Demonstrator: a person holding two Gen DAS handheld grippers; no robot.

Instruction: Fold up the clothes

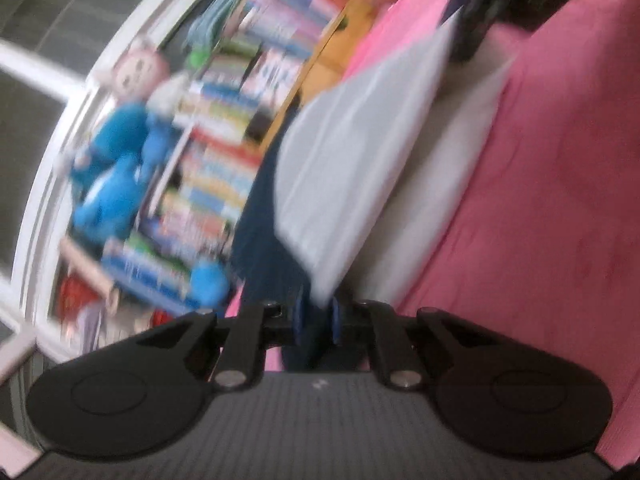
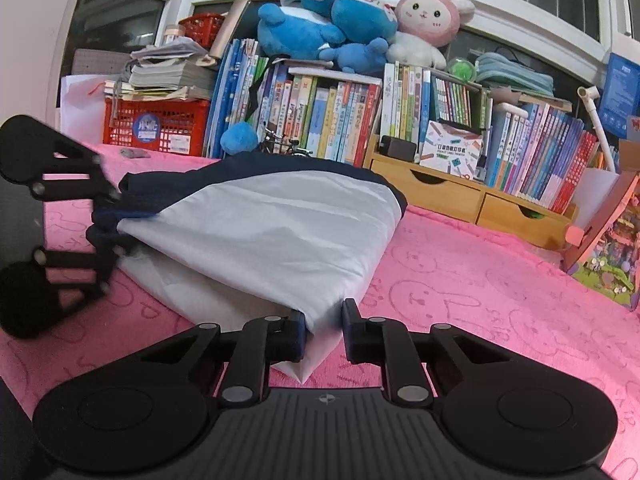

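A white garment (image 2: 260,232) with a navy part (image 2: 304,168) lies on the pink blanket (image 2: 480,300), its upper layer lifted and doubled over the lower one. My right gripper (image 2: 322,334) is shut on the near white corner, low over the blanket. In the right wrist view my left gripper (image 2: 106,220) grips the garment's left edge where navy meets white. The left wrist view is tilted and blurred: my left gripper (image 1: 316,320) is shut on the garment (image 1: 352,140), which stretches away from its blue pads (image 1: 298,322), navy cloth (image 1: 260,240) beside it.
Behind the blanket stand rows of books (image 2: 328,120), blue plush toys (image 2: 320,28) and a pink rabbit plush (image 2: 428,20). A red crate (image 2: 156,124) holds paper stacks at left. A wooden drawer unit (image 2: 460,196) and a colourful toy box (image 2: 608,256) stand at right.
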